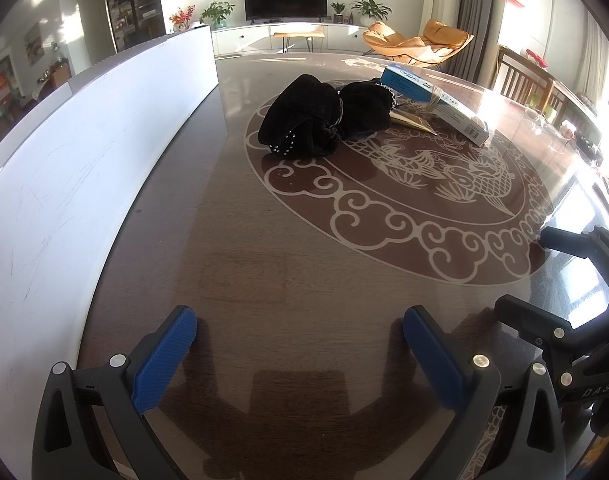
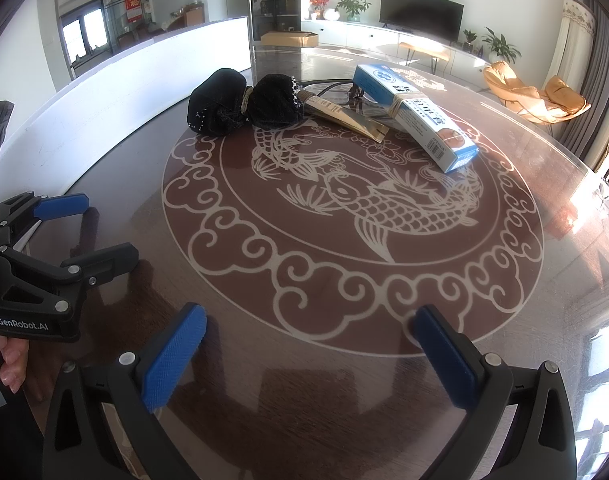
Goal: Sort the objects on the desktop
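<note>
I hold both grippers low over the near edge of the table (image 2: 504, 300), jaws apart, nothing gripped. The black cloth bundle (image 1: 324, 120) lies ahead toward the far-left edge, its long axis crosswise; my left gripper (image 1: 300, 354) seems nearer than my right gripper (image 2: 310, 354).

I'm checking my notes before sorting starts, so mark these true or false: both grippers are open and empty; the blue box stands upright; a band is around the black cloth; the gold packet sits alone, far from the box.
1. Both the left gripper and right gripper are open and empty. True.
2. The blue box stands upright. False: it lies lengthwise, tilted.
3. A band cinches the black cloth bundle. True.
4. The gold packet sits far from the box. False: it lies right beside it.
</note>
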Demonstrator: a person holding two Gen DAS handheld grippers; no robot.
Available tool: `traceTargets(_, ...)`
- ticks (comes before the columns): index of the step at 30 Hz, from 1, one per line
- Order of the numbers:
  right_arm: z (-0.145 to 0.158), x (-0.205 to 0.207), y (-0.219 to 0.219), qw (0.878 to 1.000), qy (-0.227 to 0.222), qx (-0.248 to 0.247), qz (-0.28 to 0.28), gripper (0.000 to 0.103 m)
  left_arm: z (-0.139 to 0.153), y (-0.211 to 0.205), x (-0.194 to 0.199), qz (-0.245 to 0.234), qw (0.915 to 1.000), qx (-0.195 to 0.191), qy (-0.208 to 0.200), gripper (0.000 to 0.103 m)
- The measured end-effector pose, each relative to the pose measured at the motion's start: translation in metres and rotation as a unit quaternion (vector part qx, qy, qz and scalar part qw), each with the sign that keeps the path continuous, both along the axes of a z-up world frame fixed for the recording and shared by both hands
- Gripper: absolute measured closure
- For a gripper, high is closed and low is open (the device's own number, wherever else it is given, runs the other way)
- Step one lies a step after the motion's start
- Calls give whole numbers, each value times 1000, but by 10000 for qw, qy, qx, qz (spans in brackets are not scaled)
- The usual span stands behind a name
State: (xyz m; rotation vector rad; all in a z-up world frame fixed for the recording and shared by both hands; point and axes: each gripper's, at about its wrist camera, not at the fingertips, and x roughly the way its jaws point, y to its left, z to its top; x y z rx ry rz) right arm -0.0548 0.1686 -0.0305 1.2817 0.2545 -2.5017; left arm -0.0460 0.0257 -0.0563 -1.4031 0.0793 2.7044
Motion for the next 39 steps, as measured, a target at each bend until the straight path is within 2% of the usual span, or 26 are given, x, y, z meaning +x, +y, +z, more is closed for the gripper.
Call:
traceTargets(7,1,0,2,10000,9,-62,22,0,0,0,0,-3,10000,7,0,0)
traceTargets(11,12,-16,3,9972,457,551,226,0,0,1,0,-1,10000,7,3,0)
traceTargets(13,20,-39,6,9934,656,899,285,0,0,1,0,-3,10000,6,2,0)
traceTargets(17,36,-105,25,9920,761,1011,-11,0,0,1,0,-2,10000,7,1,0)
traceTargets(20,36,-153,32,9921,565,1110,-155,0,0,0,0,-3,10000,4,2,0)
traceTargets(24,20,-197,22,9906,91,1365,2,0,0,1,-1,-4,10000,2,3,0)
traceTargets(26,17,-204,16,9929,53,1171,191,5,0,1,-1,-3,10000,2,3,0)
traceTargets(27,20,-205,15,9955,54,901,295,21,0,1,-1,-3,10000,3,3,0)
traceTargets(28,22,-205,15,9974,-30,612,368,45,0,1,-1,-5,10000,1,5,0)
traceTargets(31,26,-190,8,9975,64,330,623,55,0,2,-1,-6,10000,4,6,0)
traceTargets(35,21,-136,-2,9939,-10,137,1094,56,0,3,-1,-8,10000,5,7,0)
traceTargets(39,10,-61,4,9934,-4,218,1125,56,0,2,-1,-7,10000,6,7,0)
